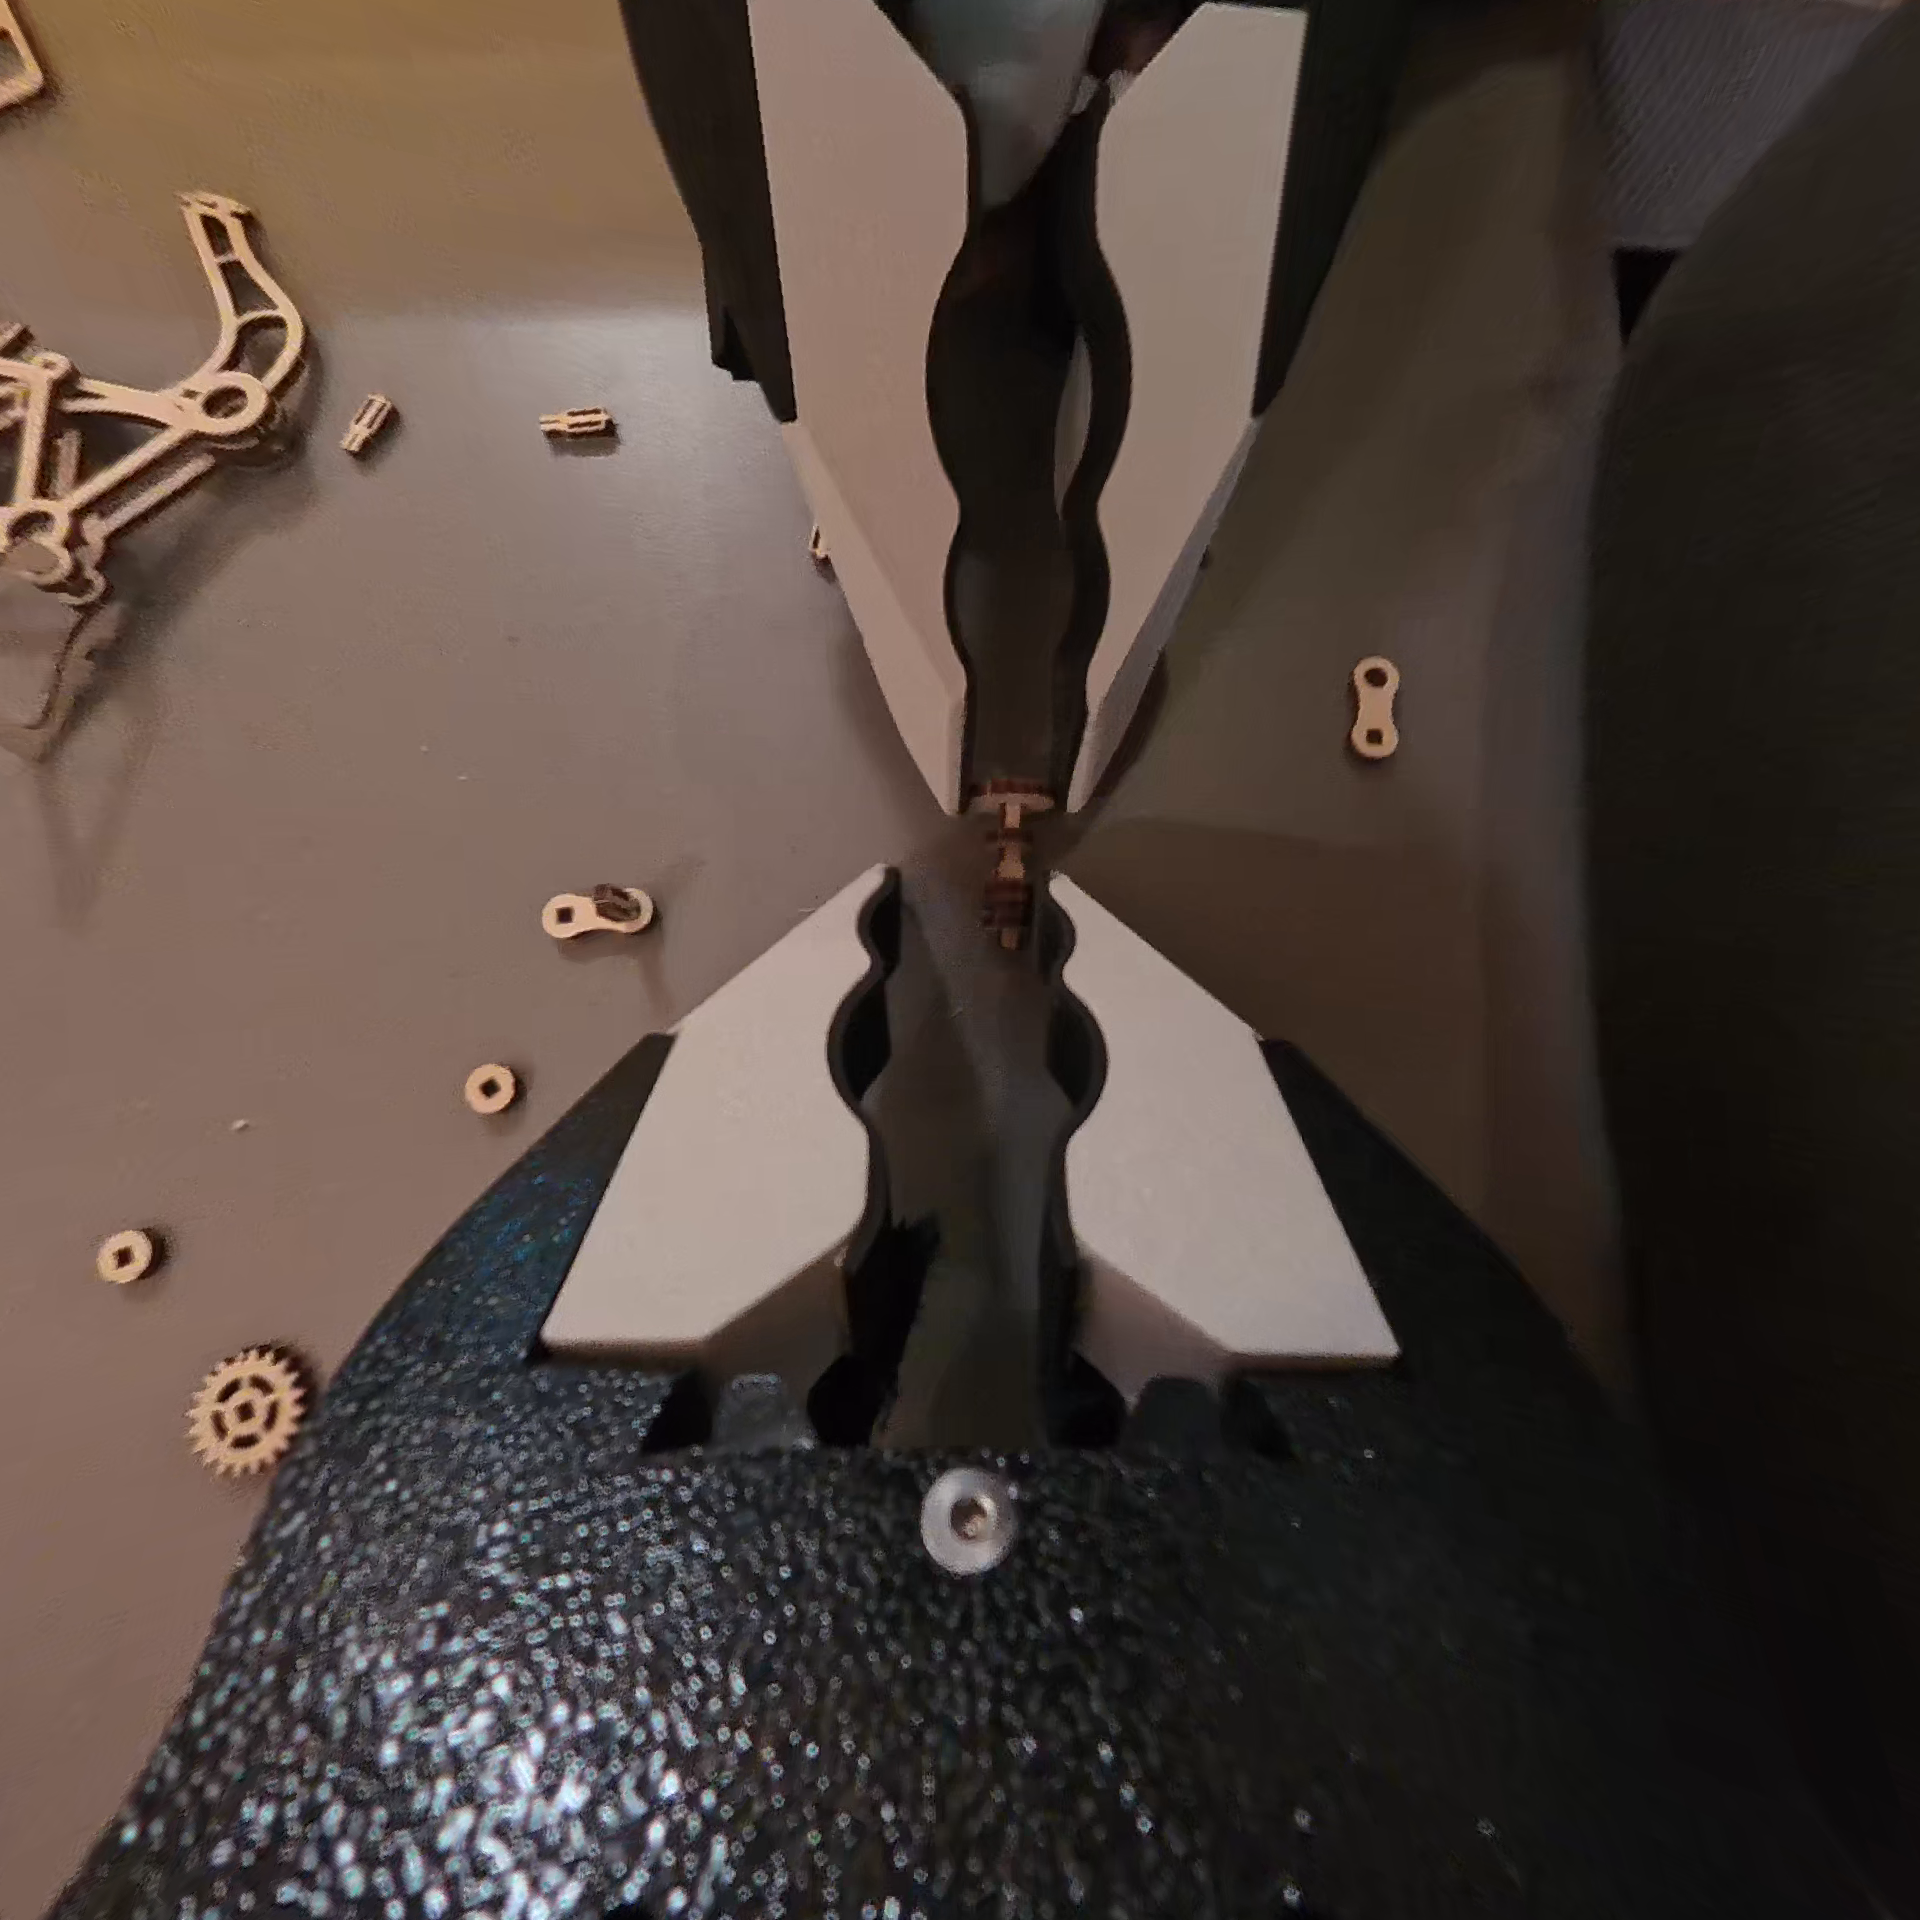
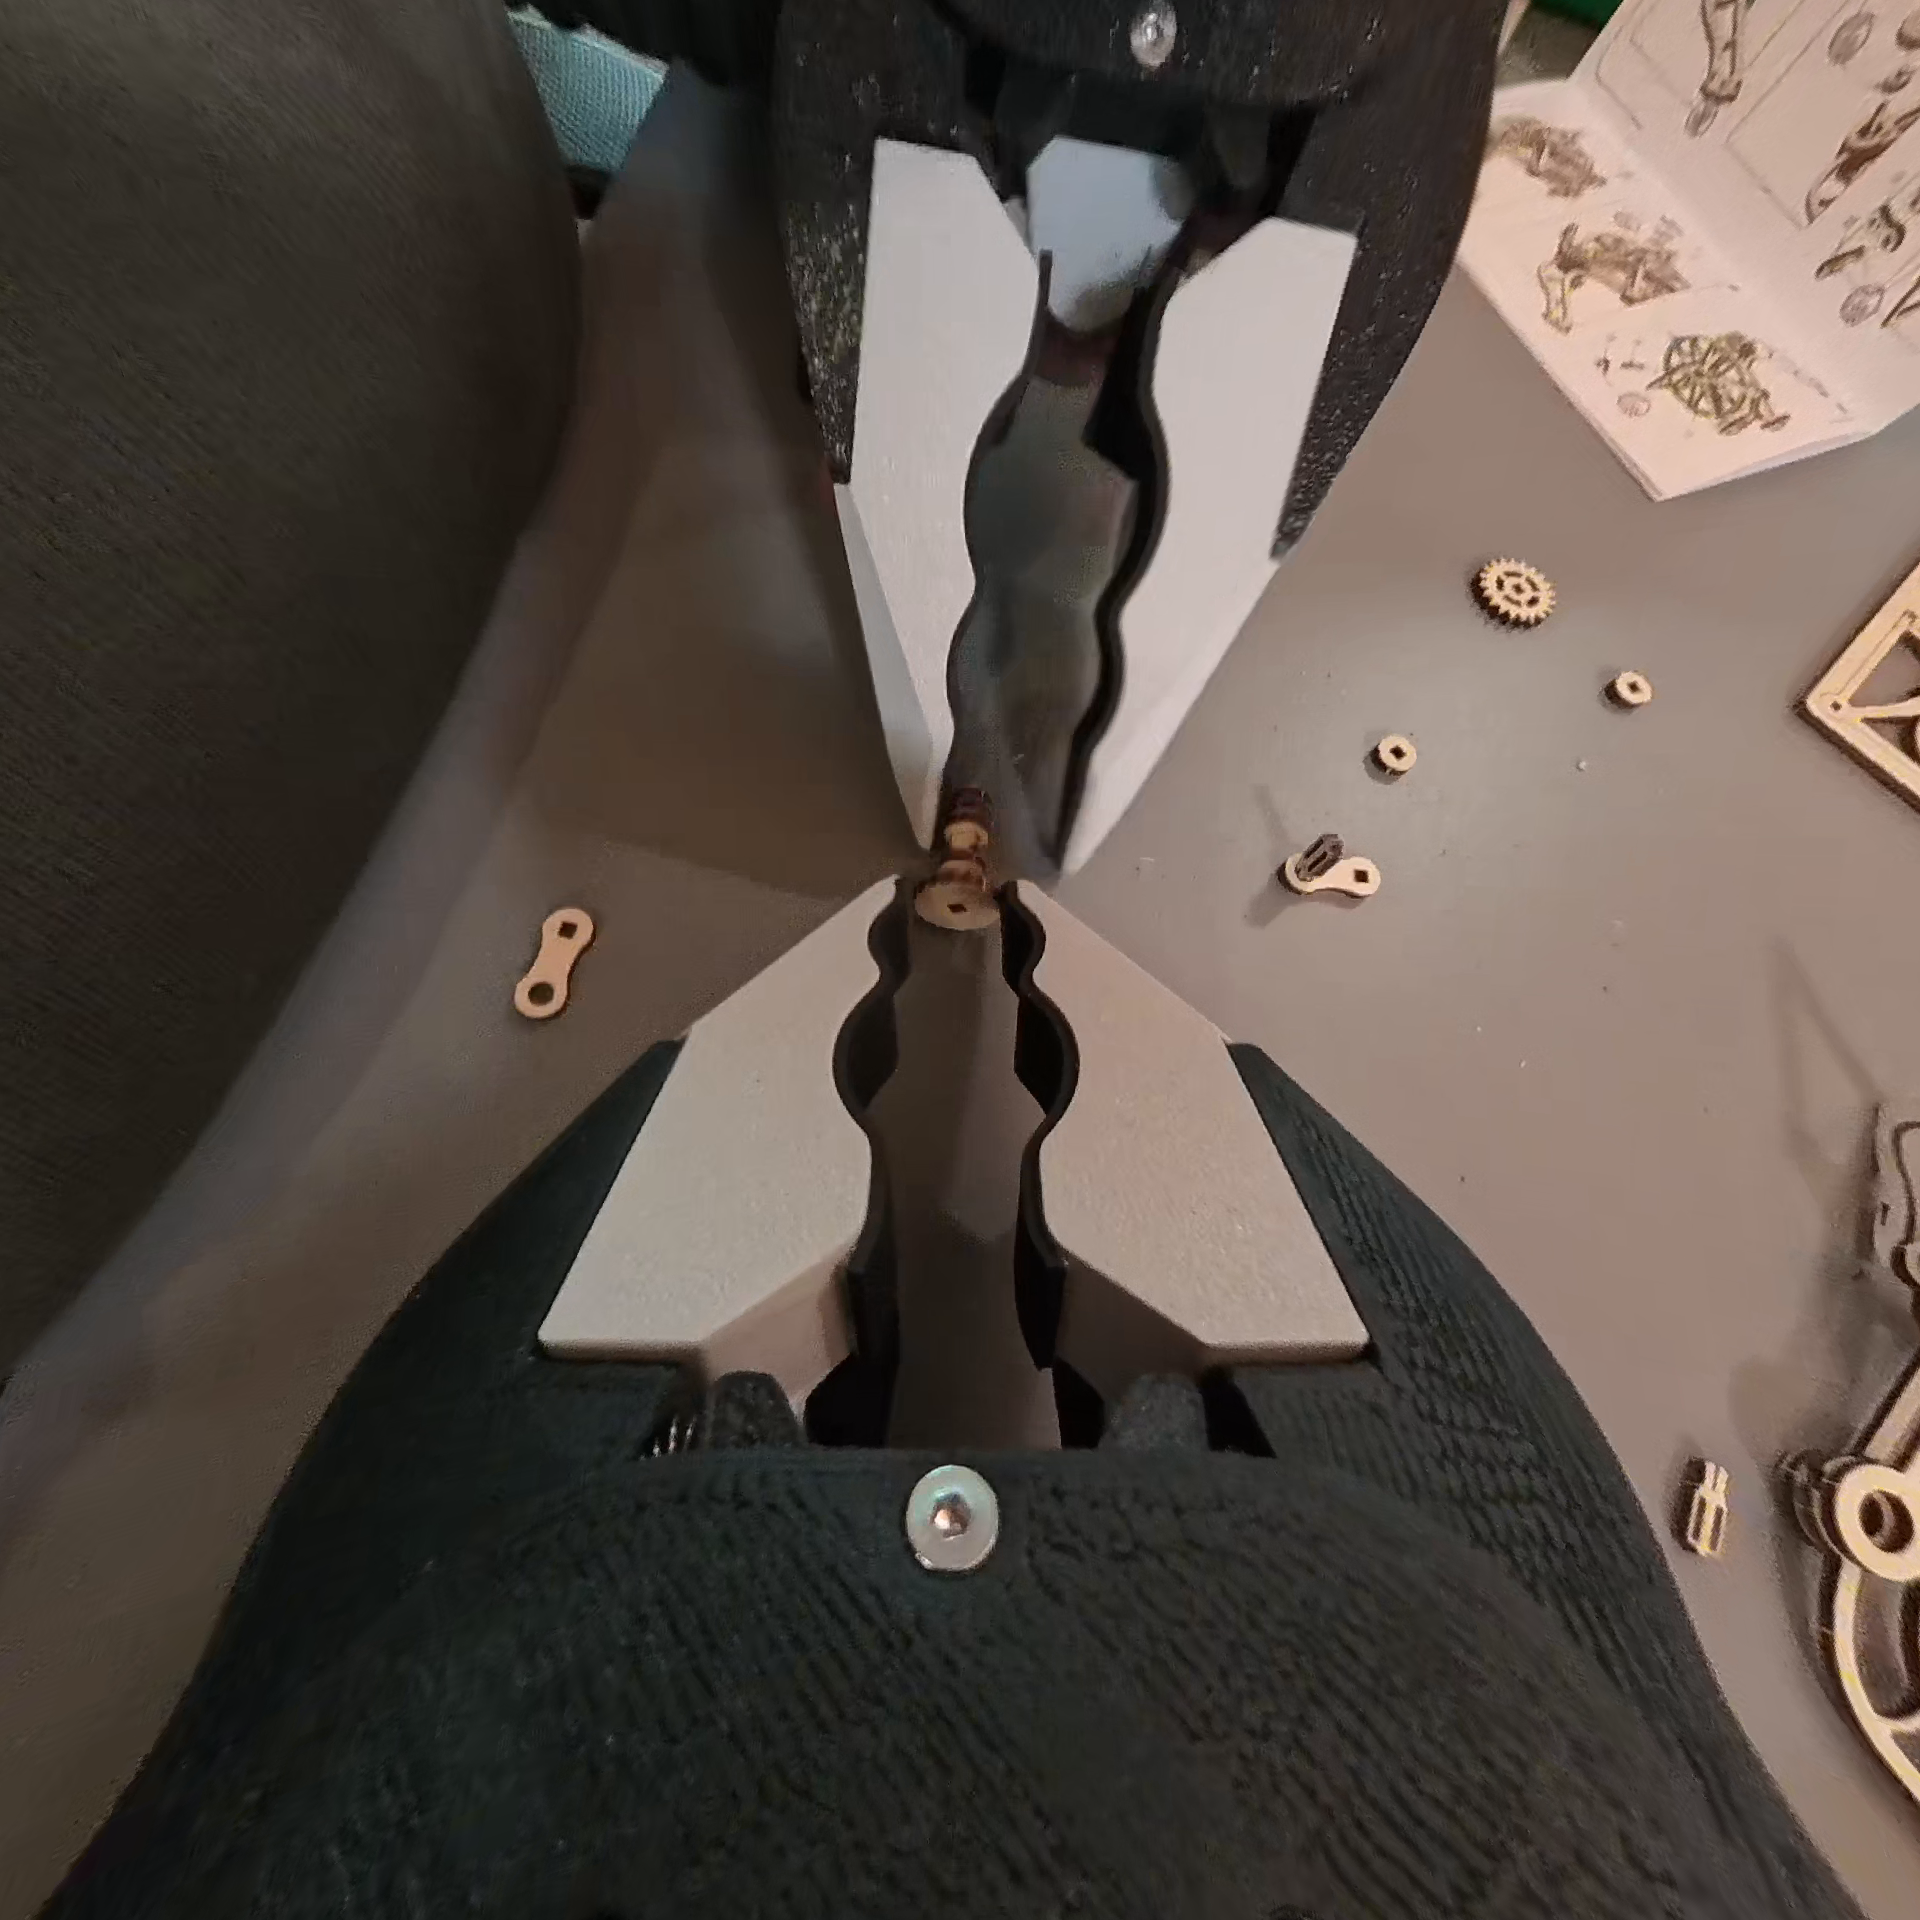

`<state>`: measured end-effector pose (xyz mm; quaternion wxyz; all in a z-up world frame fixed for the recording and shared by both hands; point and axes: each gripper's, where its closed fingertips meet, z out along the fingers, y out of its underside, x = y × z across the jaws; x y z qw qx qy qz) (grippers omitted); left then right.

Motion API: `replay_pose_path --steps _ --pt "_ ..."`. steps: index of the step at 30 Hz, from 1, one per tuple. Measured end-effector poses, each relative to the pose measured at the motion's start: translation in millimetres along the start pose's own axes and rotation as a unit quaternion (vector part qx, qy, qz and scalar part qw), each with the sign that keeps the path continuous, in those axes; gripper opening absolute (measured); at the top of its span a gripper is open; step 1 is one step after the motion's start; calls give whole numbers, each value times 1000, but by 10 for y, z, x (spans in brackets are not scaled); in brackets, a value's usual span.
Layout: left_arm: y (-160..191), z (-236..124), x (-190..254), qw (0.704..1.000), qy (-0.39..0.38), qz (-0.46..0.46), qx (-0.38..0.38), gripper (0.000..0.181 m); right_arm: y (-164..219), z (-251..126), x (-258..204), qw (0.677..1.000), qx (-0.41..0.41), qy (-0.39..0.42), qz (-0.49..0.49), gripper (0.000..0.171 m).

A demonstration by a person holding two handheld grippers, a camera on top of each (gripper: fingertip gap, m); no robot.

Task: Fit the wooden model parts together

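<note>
My right gripper point(image 2: 954, 886) is shut on the round end of a small wooden link point(image 2: 956, 906) with a square hole. In the left wrist view it comes in from the top point(image 1: 1023, 808), with the link point(image 1: 1006, 801) seen edge-on. A short wooden pin point(image 1: 1006, 883) sticks out of the link towards my left gripper point(image 1: 971, 878). The left jaws stand a little apart around the pin, which lies close to one finger. The left gripper also shows in the right wrist view point(image 2: 997, 852), tip to tip with the right one, the pin point(image 2: 966, 826) between them. Both are held above the grey table point(image 1: 416, 727).
Loose parts lie on the table: a frame assembly point(image 1: 156, 416), two pins point(image 1: 369, 424), links point(image 1: 1374, 707) point(image 1: 597, 914), washers point(image 1: 490, 1091), a gear point(image 1: 249, 1408). An instruction sheet point(image 2: 1714, 208) and a cut-out wooden sheet point(image 2: 1870, 717) lie far right. Dark fabric point(image 2: 208, 623) borders the table edge. My left and right fingertips are right by each other.
</note>
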<state>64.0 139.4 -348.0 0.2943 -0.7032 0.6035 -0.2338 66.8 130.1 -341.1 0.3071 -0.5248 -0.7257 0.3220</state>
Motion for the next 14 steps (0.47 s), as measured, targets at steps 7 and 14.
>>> replay_pose_path --steps 7,14 --pt "3 -5 59 999 24 10 19 20 7 -6 27 1000 -1 6 7 15" --pt "-13 11 65 999 22 26 34 7 10 -12 17 1000 -1 1 10 15"
